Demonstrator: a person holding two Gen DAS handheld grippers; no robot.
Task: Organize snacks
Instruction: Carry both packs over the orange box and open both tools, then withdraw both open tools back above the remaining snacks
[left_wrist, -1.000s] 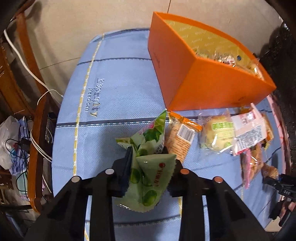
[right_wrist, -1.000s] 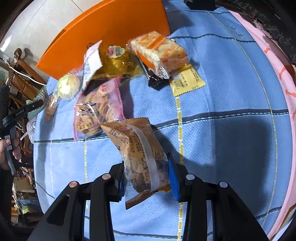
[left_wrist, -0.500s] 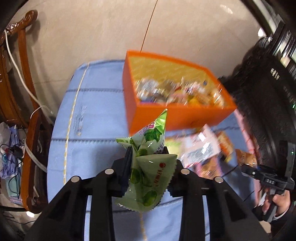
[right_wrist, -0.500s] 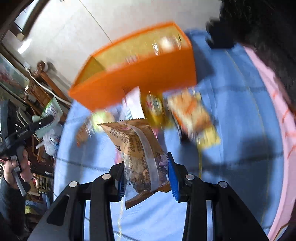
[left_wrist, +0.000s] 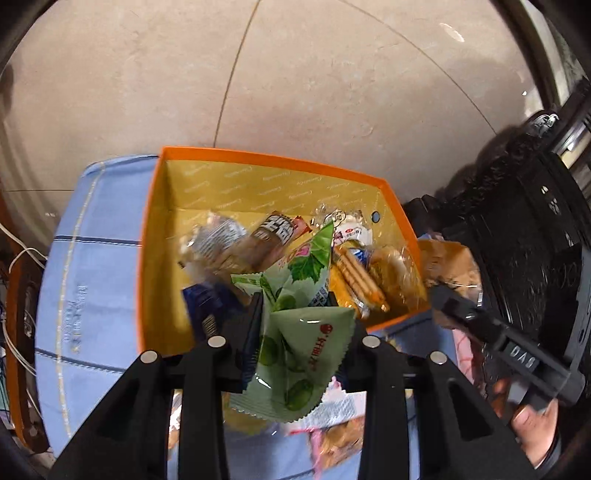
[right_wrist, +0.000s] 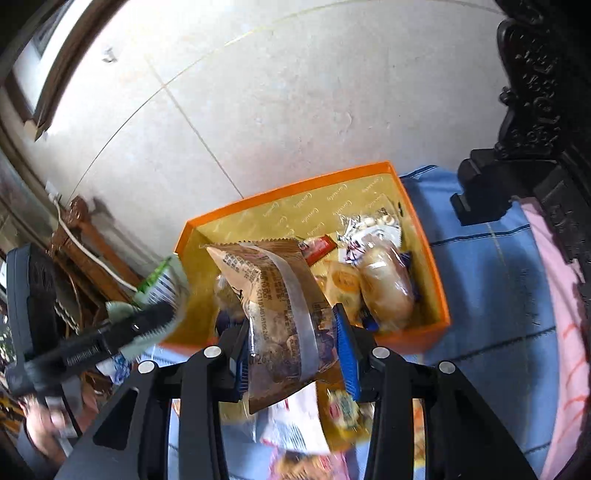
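My left gripper (left_wrist: 295, 325) is shut on a green snack packet (left_wrist: 299, 354) and hangs over the near wall of the orange box (left_wrist: 147, 236). My right gripper (right_wrist: 291, 339) is shut on a brown snack packet (right_wrist: 280, 306), held above the box's near side (right_wrist: 417, 336). The box, lined in gold, holds several wrapped snacks (left_wrist: 354, 273). Each gripper shows in the other's view: the right one (left_wrist: 491, 328) with its brown packet at the box's right end, the left one (right_wrist: 122, 328) with the green packet at the box's left end.
The box stands on a blue striped cloth (left_wrist: 85, 280) with loose snacks (right_wrist: 299, 428) blurred below the grippers. Dark carved furniture (right_wrist: 543, 110) rises on the right, a wooden chair with cables (right_wrist: 88, 243) on the left. A pink cloth (right_wrist: 569, 332) lies at the right edge.
Both grippers have risen and moved forward from the loose snacks to over the orange box, each still carrying its packet. The box's inside has come into view.
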